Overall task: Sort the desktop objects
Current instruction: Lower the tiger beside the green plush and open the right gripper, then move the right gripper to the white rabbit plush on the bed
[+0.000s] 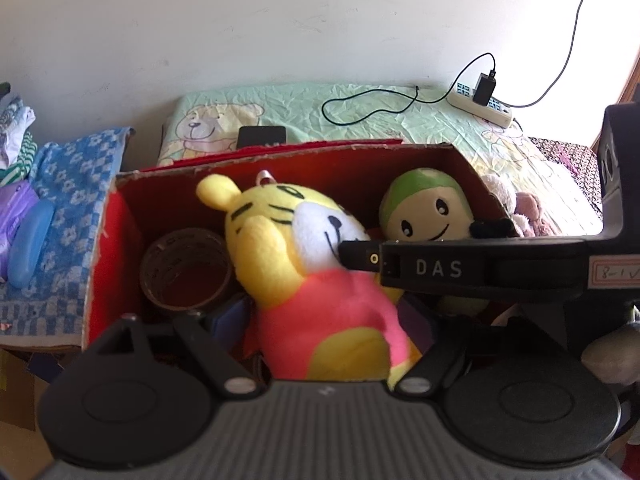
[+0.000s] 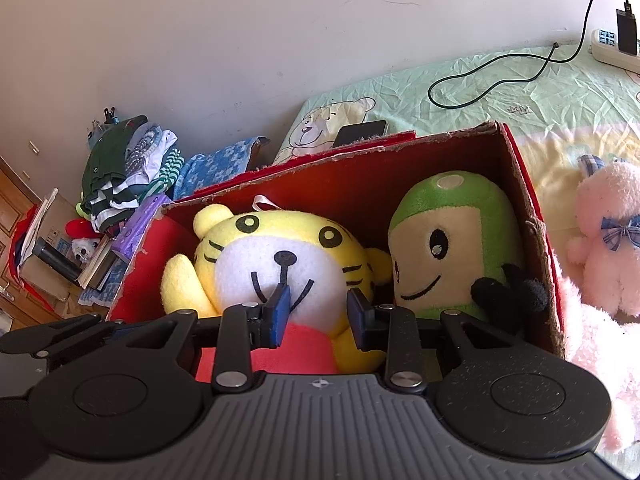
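inside the red cardboard box (image 2: pixel 524 184), a yellow plush tiger with a white muzzle and pink shirt (image 2: pixel 280 264) lay on its back, its head toward the far wall of the box. beside it, toward the right wall, stood a green-and-cream plush figure with a smiling face and a black hand (image 2: pixel 448 248). a roll of brown packing tape (image 1: pixel 186 268) sat in the left part of the box, touching the tiger's arm in the left wrist view.

the right gripper (image 2: pixel 318 312) hung just over the tiger's chin and shirt; its blue-padded fingers (image 2: pixel 280 312) stood part-way apart, and whether the pads pressed the plush could not be told. in the left wrist view this same gripper's black finger, lettered "das", crossed from the right with its tip at the tiger's muzzle.

the left gripper (image 1: pixel 320 336) reached down over the tiger's pink body; its fingertips were hidden by the plush and by the other tool, so a grip could not be confirmed, though the linkage arms stood wide.

behind the box lay a pale green bedsheet printed with a bear (image 2: pixel 500 92), bearing a dark phone (image 2: pixel 360 132), a black cable (image 2: pixel 492 68) and a white power strip (image 2: pixel 612 52). a pink plush rabbit with a blue bow (image 2: pixel 612 240) sat to the right, outside the box.
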